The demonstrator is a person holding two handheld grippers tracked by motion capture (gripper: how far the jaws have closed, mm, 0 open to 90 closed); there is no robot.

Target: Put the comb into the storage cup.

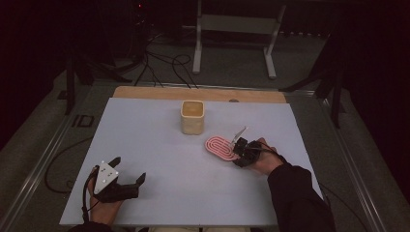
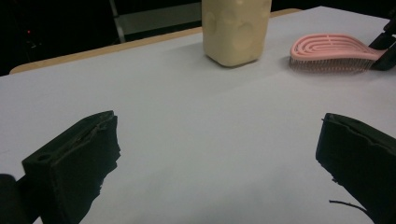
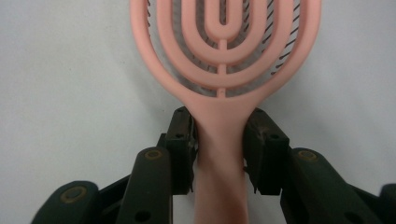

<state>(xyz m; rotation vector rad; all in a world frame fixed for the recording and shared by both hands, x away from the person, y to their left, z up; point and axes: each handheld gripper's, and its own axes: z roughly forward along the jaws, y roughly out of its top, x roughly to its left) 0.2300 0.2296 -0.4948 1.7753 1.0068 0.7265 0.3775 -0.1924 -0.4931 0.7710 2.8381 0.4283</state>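
A pink vented hairbrush (image 1: 220,147) lies bristles down on the white table (image 1: 159,145), right of centre. My right gripper (image 1: 240,153) is shut on its handle; in the right gripper view the two jaws press against both sides of the handle (image 3: 219,135) just below the brush head (image 3: 224,42). A cream square cup (image 1: 192,117) stands upright behind the brush, toward the table's far middle. My left gripper (image 1: 129,170) rests near the front left corner, open and holding nothing. The left gripper view shows the cup (image 2: 236,30) and the brush (image 2: 334,51) far ahead.
A wooden strip (image 1: 193,93) runs along the table's far edge. Beyond it are cables on the floor and a white metal stand (image 1: 237,29). Bare white tabletop lies between the two grippers.
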